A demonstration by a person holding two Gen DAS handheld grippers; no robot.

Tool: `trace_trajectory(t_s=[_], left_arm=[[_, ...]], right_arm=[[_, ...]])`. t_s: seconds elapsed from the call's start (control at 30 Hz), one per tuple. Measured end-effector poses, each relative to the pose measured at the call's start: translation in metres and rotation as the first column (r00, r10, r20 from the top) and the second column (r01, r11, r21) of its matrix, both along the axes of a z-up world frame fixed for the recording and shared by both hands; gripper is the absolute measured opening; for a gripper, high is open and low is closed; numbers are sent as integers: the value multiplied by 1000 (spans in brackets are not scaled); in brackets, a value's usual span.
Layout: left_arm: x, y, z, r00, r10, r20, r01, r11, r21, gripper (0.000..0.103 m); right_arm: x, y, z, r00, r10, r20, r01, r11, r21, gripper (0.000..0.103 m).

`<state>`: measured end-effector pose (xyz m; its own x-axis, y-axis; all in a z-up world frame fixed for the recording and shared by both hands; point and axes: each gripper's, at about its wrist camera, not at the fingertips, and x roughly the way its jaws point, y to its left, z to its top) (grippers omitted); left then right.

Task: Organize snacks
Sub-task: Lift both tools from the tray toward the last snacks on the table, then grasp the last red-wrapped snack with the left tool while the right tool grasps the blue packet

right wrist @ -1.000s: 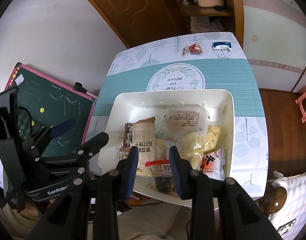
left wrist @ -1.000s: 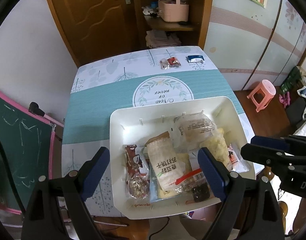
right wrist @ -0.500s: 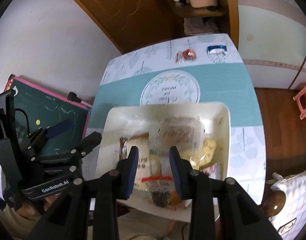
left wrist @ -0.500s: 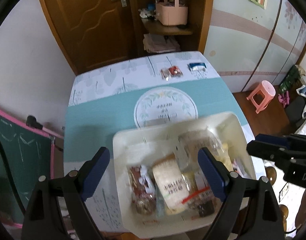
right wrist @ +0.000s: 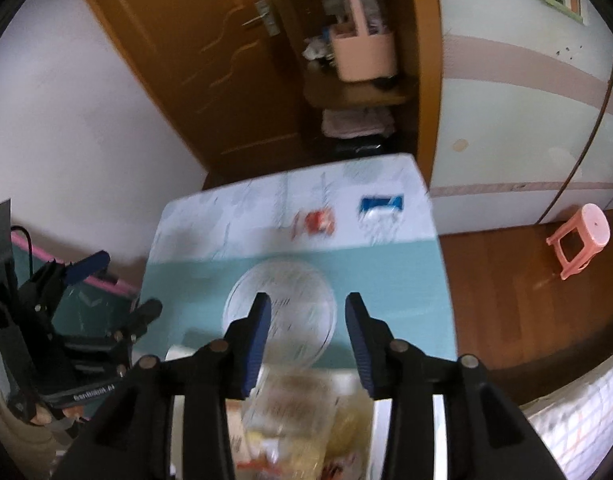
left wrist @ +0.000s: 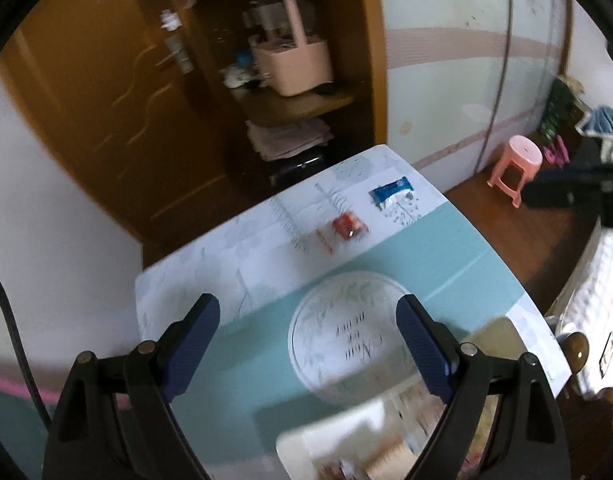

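At the table's far edge lie a red snack packet (left wrist: 343, 227) and a blue snack packet (left wrist: 391, 191), well apart from the white tray (right wrist: 380, 416) of bagged snacks nearest the cameras. Left gripper (left wrist: 308, 346): jaws wide apart, empty. Right gripper (right wrist: 308, 340): jaws partly open, empty. Packets are probably light, soft and crinkly; grip the flat body. Only the right wrist view resolves the tray's contents.

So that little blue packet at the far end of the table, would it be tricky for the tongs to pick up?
Probably a bit. The blue packet lies flat on the tablecloth, so there's little edge to pinch. It looks like a thin wrapper, likely light, crinkly and floppy. Pushed, it would probably slide, not roll.
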<state>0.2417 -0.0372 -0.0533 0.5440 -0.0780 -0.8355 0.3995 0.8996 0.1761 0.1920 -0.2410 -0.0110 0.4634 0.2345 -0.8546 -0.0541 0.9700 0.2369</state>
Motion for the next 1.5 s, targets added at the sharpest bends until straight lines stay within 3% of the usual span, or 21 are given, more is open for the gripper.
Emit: trace_trajectory(t_s=[0.13,0.33,0.43,0.6,0.73,0.9,1.07,1.2,1.37,1.43,1.5], left_arm=[[55,-17,-32,992,-101,-77,101,995,-6,89],[130,-41,-106,970,-182,-161,181,983,-22,89],[155,-54,-142,951,-225,-210,226,974,-19,89],[172,-75,-187,922,-313,-227,330,943,39,89],[186,-84,-209,923,-309,-230,332,941,68,89],[198,-88,-228,939,-248,-240,266,963,45,89],[211,-73,-236,947,-131,-293,126,991,-37,89],[212,-60,-243,945,-31,-326,13,998,-56,89],[200,-52,-242,940,45,-339,-65,997,-48,88],[196,-48,-239,939,75,-336,-98,994,-53,83],[190,-45,-235,942,99,-321,-124,991,-57,69]], right_arm=[[51,-16,-9,998,-54,-28,54,999,1,42],[131,-39,-74,977,-151,-151,162,985,61,42],[161,-53,-118,947,-207,-245,245,960,137,42],[195,-73,-188,868,-307,-390,417,877,239,42],[207,-84,-230,797,-372,-476,533,804,264,42],[221,-85,-254,753,-414,-512,593,764,254,43],[236,-76,-256,746,-442,-498,589,787,183,43],[251,-67,-252,759,-456,-464,553,829,90,45],[259,-42,-249,816,-414,-403,418,905,-83,46],[258,-31,-248,846,-382,-371,351,924,-151,46],[255,-18,-249,876,-338,-345,274,936,-222,45]])
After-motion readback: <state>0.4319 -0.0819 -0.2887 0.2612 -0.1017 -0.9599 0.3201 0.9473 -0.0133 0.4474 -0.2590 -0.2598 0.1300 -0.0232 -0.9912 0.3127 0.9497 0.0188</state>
